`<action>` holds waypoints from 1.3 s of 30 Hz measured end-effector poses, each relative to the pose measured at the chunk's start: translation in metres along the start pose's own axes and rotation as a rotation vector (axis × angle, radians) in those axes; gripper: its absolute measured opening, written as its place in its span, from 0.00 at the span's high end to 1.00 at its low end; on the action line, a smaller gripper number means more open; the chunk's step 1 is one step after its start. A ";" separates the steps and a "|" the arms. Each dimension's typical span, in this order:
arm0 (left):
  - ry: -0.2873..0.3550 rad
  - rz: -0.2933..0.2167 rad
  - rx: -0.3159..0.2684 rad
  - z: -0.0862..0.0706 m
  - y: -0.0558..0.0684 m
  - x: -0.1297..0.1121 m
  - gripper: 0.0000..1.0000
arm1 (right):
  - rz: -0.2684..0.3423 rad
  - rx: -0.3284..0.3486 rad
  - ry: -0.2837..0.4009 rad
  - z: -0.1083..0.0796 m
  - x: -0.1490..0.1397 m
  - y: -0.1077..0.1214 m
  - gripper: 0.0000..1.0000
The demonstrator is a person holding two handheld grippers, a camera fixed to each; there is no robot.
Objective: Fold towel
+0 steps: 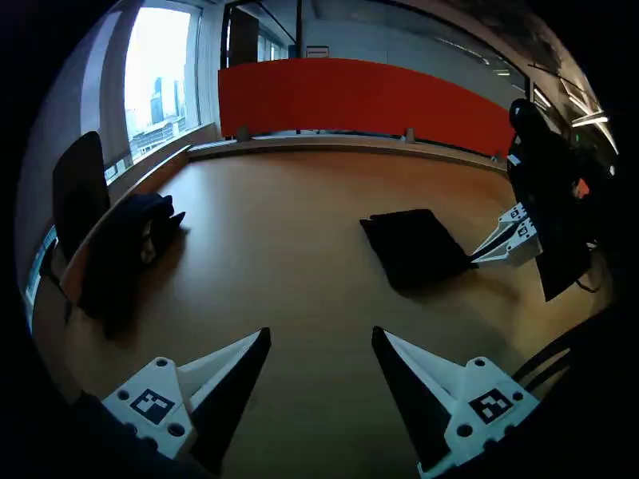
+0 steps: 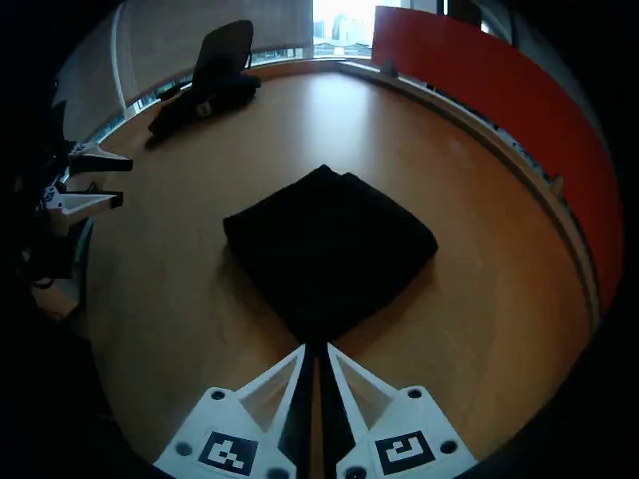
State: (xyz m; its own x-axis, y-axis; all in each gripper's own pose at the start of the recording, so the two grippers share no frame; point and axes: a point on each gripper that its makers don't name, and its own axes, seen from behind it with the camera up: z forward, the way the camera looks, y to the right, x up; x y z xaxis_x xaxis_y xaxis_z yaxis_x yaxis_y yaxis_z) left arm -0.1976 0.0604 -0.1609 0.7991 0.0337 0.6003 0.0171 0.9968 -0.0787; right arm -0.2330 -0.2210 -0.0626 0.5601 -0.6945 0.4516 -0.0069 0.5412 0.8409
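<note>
A broad wooden table (image 1: 303, 239) runs to a red partition (image 1: 367, 96) and city-view windows (image 1: 160, 88). The folded black towel (image 2: 331, 239) lies mid-table. The left hand-held gripper (image 1: 319, 343) is spread apart over bare wood. The right hand-held gripper (image 2: 317, 355), fingers together, meets the towel's near edge. Its fingers carry square coded markers (image 2: 228, 453).

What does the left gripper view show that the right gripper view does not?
Left gripper view: the left gripper close up, jaws wide open over the table; the right gripper from the side, at the edge of the towel; ceiling lights. Right gripper view: the right gripper's jaws close up, nearly closed at the towel's near corner; the left gripper far off. Both: folded black towel, wooden table, red partition, dark chair.
</note>
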 end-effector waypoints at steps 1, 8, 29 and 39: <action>0.001 0.001 0.000 0.000 0.000 0.000 0.06 | 0.000 -0.002 0.006 -0.001 0.002 0.001 0.96; 0.005 0.006 -0.001 0.001 -0.001 0.002 0.06 | 0.007 -0.018 0.066 -0.016 0.028 0.006 0.96; 0.022 0.035 -0.012 0.005 -0.001 0.017 0.06 | 0.040 -0.071 0.271 -0.101 0.133 0.035 0.96; 0.034 0.050 -0.032 0.009 0.007 0.028 0.06 | 0.049 -0.122 0.303 -0.138 0.142 0.058 0.96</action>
State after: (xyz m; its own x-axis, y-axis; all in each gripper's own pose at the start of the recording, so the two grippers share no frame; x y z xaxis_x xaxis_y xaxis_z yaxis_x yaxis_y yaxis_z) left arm -0.1809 0.0691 -0.1374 0.8193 0.0802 0.5677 -0.0044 0.9910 -0.1336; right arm -0.0400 -0.2227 0.0093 0.7828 -0.5036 0.3655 0.0491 0.6355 0.7705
